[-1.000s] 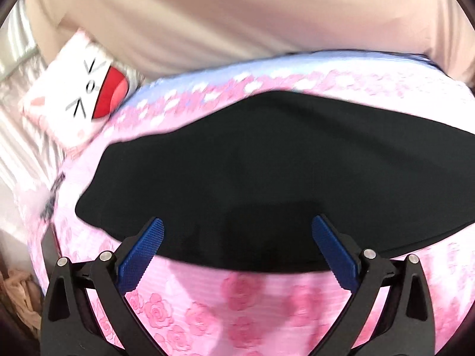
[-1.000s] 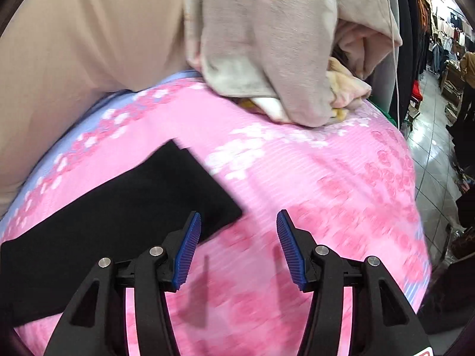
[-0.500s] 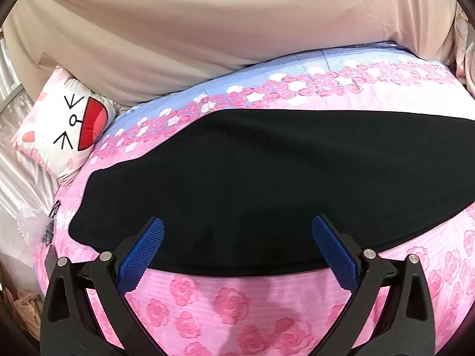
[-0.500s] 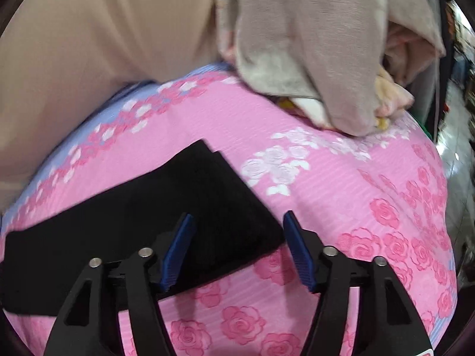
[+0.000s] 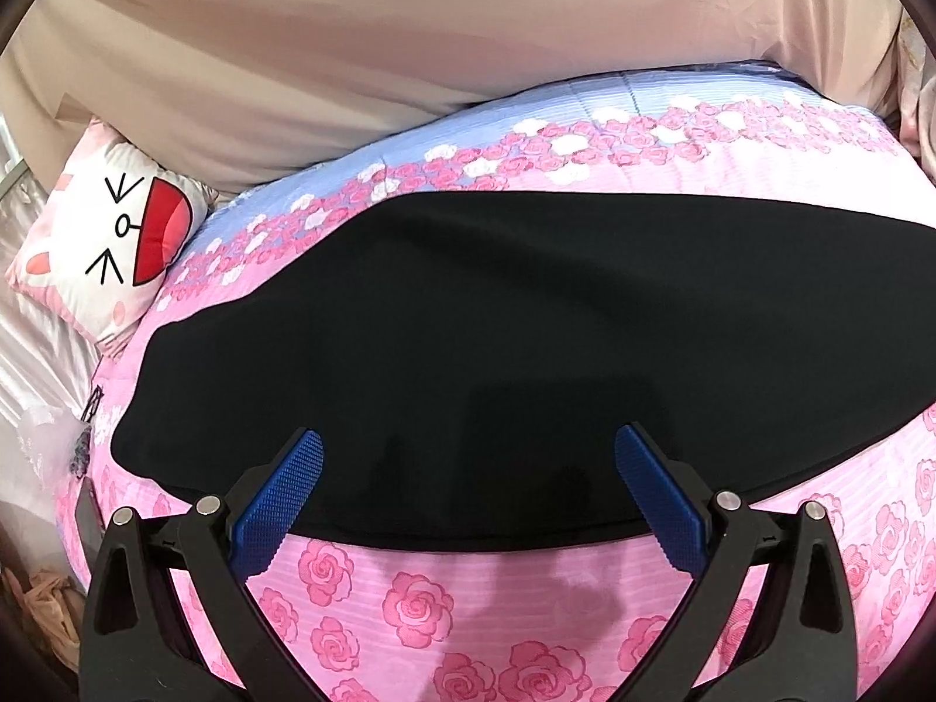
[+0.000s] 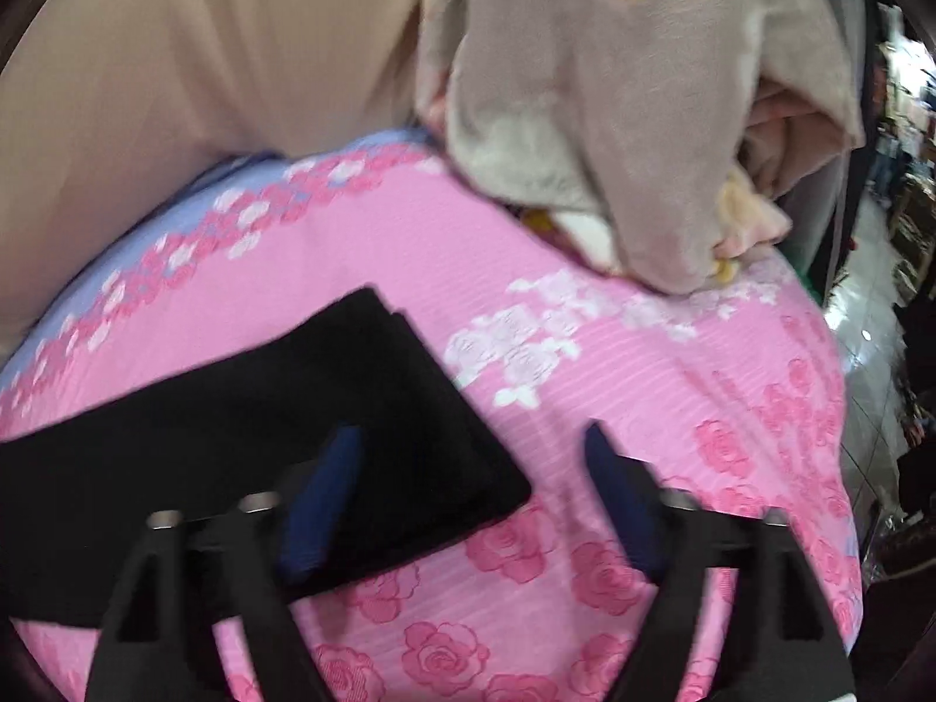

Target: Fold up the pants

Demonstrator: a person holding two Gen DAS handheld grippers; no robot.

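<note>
Both grippers held wide open and empty over black pants on the bed.

The left gripper (image 5: 468, 491) is poised at the near edge of the pants (image 5: 497, 339), the right gripper (image 6: 468, 497) at their end; the pants appear laid flat lengthwise on the pink bedspread (image 5: 421, 602), with further folds judged still to be made.

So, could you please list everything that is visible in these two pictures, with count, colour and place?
pants: one, black, flat across the bedspread
bedspread: one, pink with roses, blue far edge, under the pants
cushion: one, white cat face, far left
clothes pile: one, grey-beige, far right on the bedspread
beige sheet: one, behind the bed
left gripper: open, above the pants' near edge
right gripper: open, blurred, over the pants' end corner
</note>
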